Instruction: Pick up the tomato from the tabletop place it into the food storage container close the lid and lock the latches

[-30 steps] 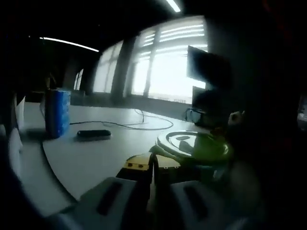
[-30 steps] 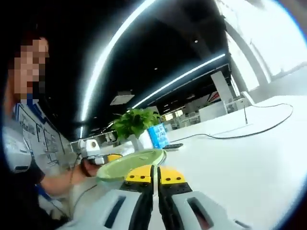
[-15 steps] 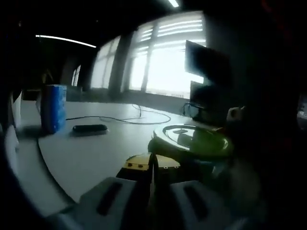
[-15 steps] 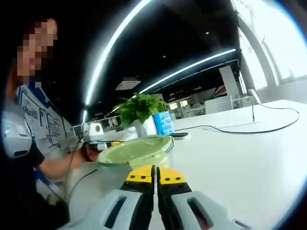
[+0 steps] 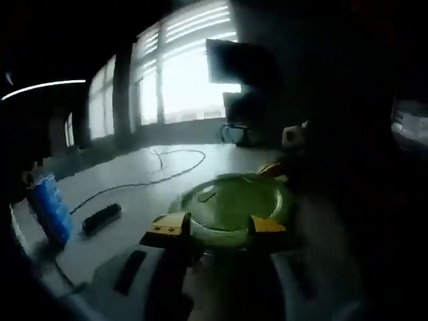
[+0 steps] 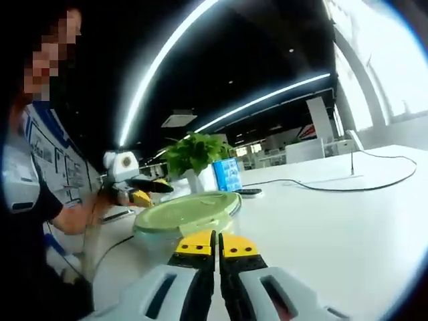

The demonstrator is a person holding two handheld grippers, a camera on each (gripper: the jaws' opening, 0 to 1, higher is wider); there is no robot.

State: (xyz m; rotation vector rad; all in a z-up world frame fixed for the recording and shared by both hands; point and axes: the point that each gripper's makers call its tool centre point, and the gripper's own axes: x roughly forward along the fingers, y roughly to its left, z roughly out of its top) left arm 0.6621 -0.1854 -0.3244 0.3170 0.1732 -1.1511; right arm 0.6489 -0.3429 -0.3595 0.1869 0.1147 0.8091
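Container point(image 6: 186, 215) lidded; plant point(image 6: 194, 155), blue pack point(image 6: 228, 175) behind, cable point(image 6: 334, 187) nearby.

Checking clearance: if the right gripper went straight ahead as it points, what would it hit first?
Probably the green-lidded food storage container, sitting just beyond the shut tips of the right gripper; exact depth is unclear.
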